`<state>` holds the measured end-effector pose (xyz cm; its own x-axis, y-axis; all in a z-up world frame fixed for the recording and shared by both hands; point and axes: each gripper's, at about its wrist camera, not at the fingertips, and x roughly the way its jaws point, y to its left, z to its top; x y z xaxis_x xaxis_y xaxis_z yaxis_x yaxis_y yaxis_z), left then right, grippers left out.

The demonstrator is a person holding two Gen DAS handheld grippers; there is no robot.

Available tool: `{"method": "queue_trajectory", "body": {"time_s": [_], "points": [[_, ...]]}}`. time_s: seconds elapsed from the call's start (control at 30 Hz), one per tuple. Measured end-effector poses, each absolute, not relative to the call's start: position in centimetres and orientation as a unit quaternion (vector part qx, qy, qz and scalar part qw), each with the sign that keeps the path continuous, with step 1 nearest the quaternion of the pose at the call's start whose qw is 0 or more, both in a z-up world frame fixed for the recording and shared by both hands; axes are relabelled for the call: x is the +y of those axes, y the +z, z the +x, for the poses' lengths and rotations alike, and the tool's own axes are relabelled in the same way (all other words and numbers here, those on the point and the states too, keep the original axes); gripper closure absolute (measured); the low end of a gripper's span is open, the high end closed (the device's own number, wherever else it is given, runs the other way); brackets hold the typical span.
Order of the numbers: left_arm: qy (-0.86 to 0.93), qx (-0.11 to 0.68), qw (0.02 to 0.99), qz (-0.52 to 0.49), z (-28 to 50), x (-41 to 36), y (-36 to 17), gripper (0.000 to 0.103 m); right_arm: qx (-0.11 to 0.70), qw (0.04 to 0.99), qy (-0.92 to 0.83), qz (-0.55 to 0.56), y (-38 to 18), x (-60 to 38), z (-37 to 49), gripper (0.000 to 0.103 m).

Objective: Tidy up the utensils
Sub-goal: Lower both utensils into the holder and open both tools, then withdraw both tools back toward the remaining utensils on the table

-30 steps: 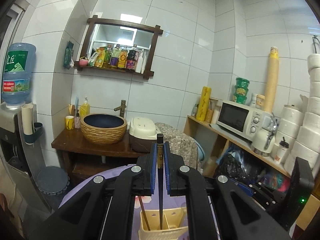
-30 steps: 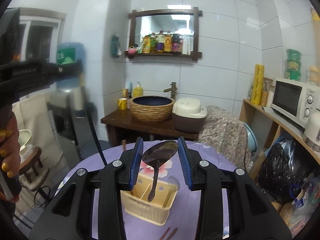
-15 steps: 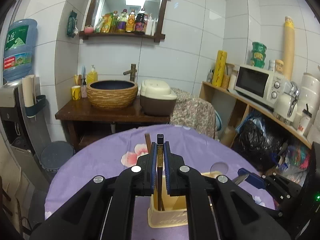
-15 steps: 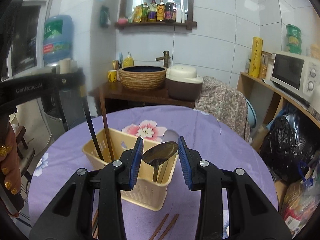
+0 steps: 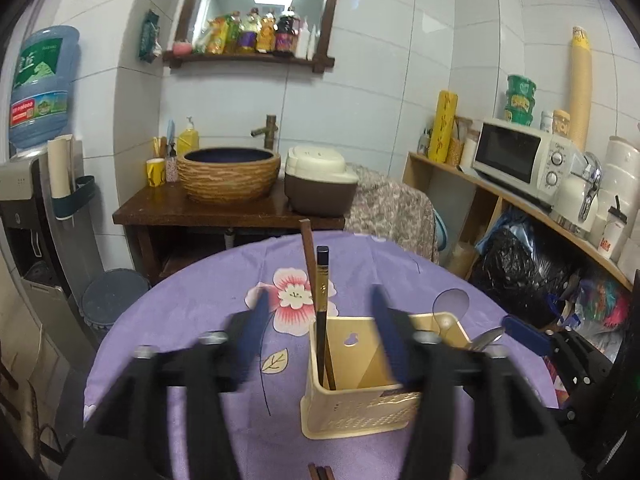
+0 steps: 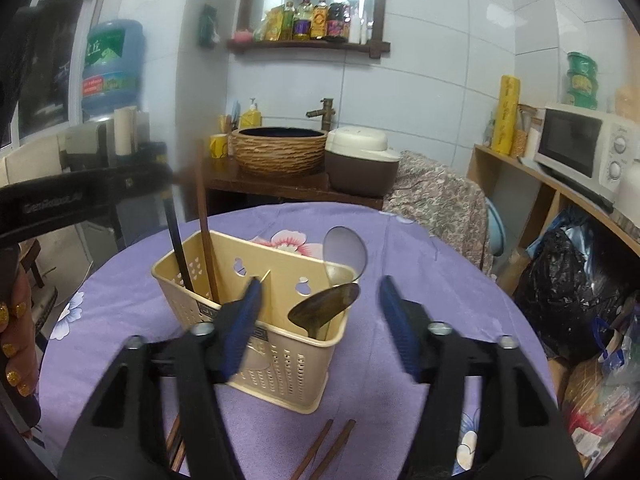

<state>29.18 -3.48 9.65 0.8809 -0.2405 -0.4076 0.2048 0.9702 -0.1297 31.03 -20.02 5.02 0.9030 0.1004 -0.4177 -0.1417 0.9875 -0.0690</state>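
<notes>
Chopsticks stand in the cream utensil caddy [image 5: 360,404] in front of me: a black chopstick [image 5: 322,280] upright and a brown chopstick [image 5: 309,248] leaning beside it, both in the compartment at 9 o'clock of the divider. My left hand-held gripper [image 5: 320,320] is opening, its blue pads blurred and spread to either side of the black chopstick without touching it. My right hand-held gripper [image 6: 316,316] is opening too; the dark metal spoon [image 6: 324,308] sits between the pads, bowl up, resting in the caddy's other compartment with a gap on both sides. A second, paler spoon [image 6: 345,248] stands just behind it at 12 o'clock, against the caddy's far wall.

The caddy rests on the round bench [image 6: 420,248] under a purple flowered cloth. Two loose brown chopsticks [image 6: 324,448] lie on the cloth at 6 o'clock of the caddy, close to my right gripper, and more stick ends [image 6: 176,440] peek out at 7 o'clock beneath it. In the right wrist view the left gripper's black body [image 6: 80,200] crosses at 9 o'clock, over the caddy's near corner, with gold-painted fingernails [image 6: 16,352] of my hand below it.

Beyond the bench, at 12 o'clock, a woven basin [image 5: 228,176] and a rice cooker [image 5: 320,188] sit on a dark wooden stand; a microwave [image 5: 520,156] is on a shelf at 2 o'clock, a water dispenser bottle [image 5: 40,88] at 10 o'clock.
</notes>
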Motion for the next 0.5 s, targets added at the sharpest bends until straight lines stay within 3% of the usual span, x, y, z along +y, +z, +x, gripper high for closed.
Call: {"method": "queue_trajectory", "body": {"time_s": [0.3,0.5], "points": [[-0.134,0.217,0.966,-0.04,24.3,-2.3,7.0,0.008,0.215,0.974,0.066,-0.022,4.5,-21.2,26.2,0.016],[-0.137,0.245,0.958,-0.054,21.4,-1.0,3.7,0.006,0.23,0.971,0.066,-0.027,3.2,-21.1,23.0,0.013]]}}
